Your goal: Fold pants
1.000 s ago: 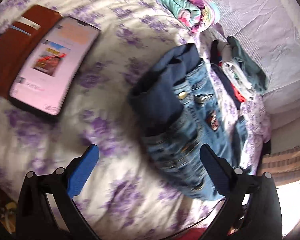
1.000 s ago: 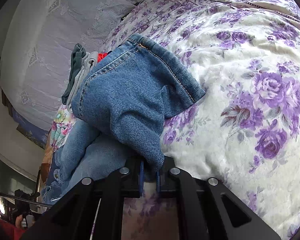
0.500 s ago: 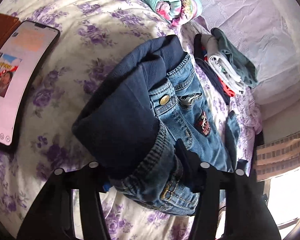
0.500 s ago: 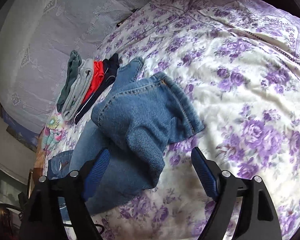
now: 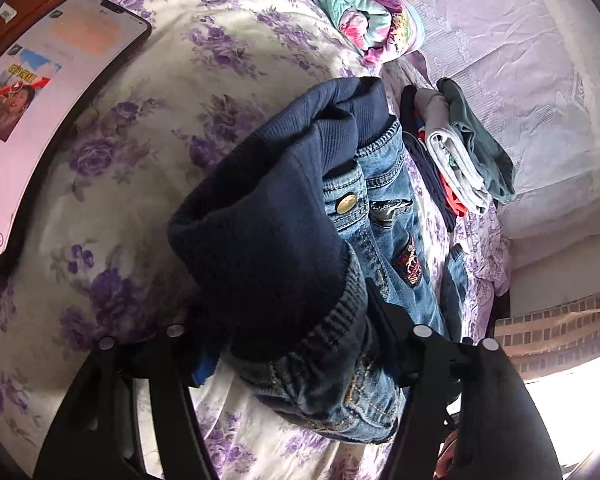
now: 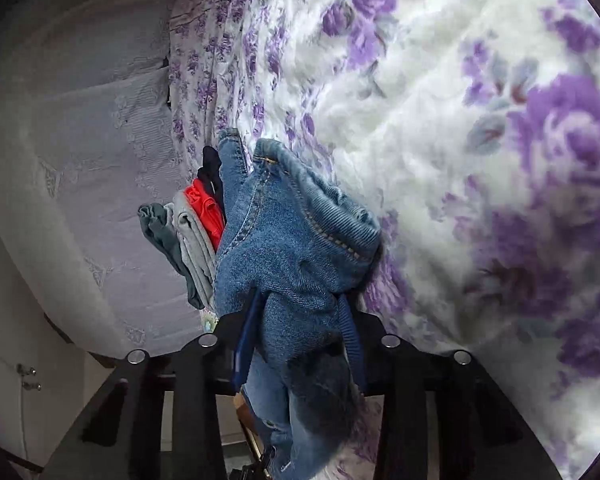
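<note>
Left tongs (image 5: 288, 344) clamped on the waistband end of the jeans (image 5: 384, 240), whose dark ribbed lining is turned outward. Right tongs (image 6: 300, 344) clamped on the bunched leg end. The jeans lie on the floral bed (image 5: 148, 208); a phone (image 5: 40, 112) is left of the left tongs, folded clothes (image 5: 460, 160) beyond them.

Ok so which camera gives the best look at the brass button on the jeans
The left wrist view. The brass button on the jeans faces that camera, unobstructed, beside the dark ribbed waistband. The right wrist view shows only plain denim clamped in the right gripper; no button.
</note>
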`<state>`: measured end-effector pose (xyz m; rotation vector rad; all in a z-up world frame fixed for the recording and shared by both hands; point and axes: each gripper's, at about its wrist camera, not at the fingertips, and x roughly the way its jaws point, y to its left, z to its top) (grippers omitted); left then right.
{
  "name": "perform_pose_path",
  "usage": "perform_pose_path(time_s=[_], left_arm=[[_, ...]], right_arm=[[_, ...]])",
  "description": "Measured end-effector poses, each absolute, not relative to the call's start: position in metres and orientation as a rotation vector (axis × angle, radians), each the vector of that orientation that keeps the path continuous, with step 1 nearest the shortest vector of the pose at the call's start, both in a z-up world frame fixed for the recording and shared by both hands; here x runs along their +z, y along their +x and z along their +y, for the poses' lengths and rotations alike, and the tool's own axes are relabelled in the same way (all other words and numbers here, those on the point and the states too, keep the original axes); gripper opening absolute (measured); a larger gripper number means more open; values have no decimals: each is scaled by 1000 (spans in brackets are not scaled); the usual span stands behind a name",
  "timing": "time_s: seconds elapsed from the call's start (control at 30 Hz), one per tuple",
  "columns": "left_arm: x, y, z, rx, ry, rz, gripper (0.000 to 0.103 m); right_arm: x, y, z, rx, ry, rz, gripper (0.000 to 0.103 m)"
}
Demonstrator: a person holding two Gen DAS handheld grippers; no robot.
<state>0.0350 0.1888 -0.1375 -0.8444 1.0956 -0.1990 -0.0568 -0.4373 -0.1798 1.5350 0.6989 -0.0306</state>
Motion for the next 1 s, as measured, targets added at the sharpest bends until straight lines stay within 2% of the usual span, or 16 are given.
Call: perform_pose_path(time_s=[0.07, 0.13, 0.17, 0.2, 0.23, 0.27, 0.37, 0.43, 0.53, 0.57, 0.6, 0.67, 0.7, 0.77, 0.8, 1.0], left_arm=[[-136, 38, 182, -192, -810, 1102, 70], [-132, 41, 173, -181, -757, 1110, 70], [-130, 42, 171, -182, -737, 1111, 64], [-126, 41, 169, -199, -728, 1103, 47], [-124, 40, 169, -208, -727, 1098, 45], [-117, 37, 171, -210, -724, 1080, 38], [-95, 27, 176, -245, -702, 1046, 28], [-88, 18, 179, -256, -683, 1050, 28], [-110, 10, 191, -198, -717, 1132, 32], [-124, 6, 199, -162, -766, 1164, 40], [-133, 2, 205, -149, -827, 1171, 42], [-135, -2, 210, -154, -900, 1138, 46], [-132, -2, 208, -152, -893, 1124, 56], [-123, 5, 199, -167, -837, 1102, 70], [-121, 8, 195, -171, -814, 1100, 74], [-126, 23, 188, -157, -776, 1113, 79]], right_arm=[[-174, -47, -432, -38, 1492, 720, 33], [-158, -40, -429, -65, 1382, 741, 22], [-143, -40, -429, -79, 1308, 733, 20], [-126, -42, -431, -79, 1240, 707, 17], [-108, -45, -433, -77, 1175, 681, 17], [-87, -50, -436, -83, 1110, 657, 15], [-39, -75, -451, -114, 956, 616, 5], [-26, -96, -459, -188, 845, 632, 1], [-61, -122, -478, -358, 793, 794, 1], [-78, -137, -484, -365, 872, 800, 1], [-88, -146, -486, -337, 968, 777, 5], [-97, -149, -476, -274, 1038, 743, 5], [-98, -141, -469, -233, 1039, 743, 9], [-100, -123, -457, -191, 1055, 750, 39], [-100, -117, -453, -193, 1072, 747, 54], [-112, -114, -433, -213, 1133, 790, 55]])
